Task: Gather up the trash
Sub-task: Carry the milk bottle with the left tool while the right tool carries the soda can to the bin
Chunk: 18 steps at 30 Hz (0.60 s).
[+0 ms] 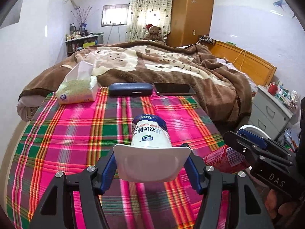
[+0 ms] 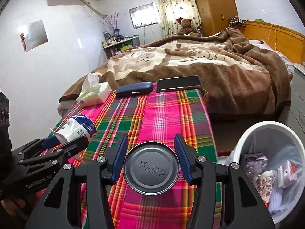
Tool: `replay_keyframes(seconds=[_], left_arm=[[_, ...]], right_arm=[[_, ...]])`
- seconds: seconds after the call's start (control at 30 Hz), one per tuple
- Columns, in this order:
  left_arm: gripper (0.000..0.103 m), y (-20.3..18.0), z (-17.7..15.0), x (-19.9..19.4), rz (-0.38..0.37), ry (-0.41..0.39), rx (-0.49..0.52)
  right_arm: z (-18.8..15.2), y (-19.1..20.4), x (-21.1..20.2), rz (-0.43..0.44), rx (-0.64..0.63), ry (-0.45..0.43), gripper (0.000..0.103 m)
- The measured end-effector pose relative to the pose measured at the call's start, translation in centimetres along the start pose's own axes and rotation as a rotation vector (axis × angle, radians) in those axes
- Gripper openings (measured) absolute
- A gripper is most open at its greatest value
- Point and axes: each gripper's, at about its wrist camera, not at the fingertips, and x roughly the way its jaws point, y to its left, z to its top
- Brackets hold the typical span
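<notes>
Trash, two items, both lifted over the plaid cloth [image 2: 162, 110]: yogurt cup [image 1: 150, 133] clamped in my left gripper [image 1: 152, 164], red can [image 2: 151, 168] clamped in my right gripper [image 2: 151, 152]; carrying step, next swing right over the white bin [image 2: 246, 135] and release.

One yogurt cup [image 1: 150, 133], one can [image 2: 151, 168], one phone [image 1: 174, 89], one bin [image 2: 270, 133].

tissue box [image 1: 77, 91], glasses case [image 1: 130, 89] and phone [image 1: 173, 89] line the plaid cloth's [image 1: 76, 137] far edge.
</notes>
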Motion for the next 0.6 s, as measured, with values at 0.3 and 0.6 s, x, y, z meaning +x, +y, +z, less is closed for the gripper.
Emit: replay_keyframes(seconds=[0.3, 0.6], left_arm=[[0.064, -4.5, 0.3, -0.6, -0.050, -0.015, 0.072], [0.064, -11.3, 0.5, -0.1, -0.139, -0.011, 0.151]], right_arm=[[-0.1, -3.5, -2.7, -0.062, 0.043, -0.052, 0.051], [-0.4, -8.1, -5.1, -0.158, 0.096, -0.074, 0.051]])
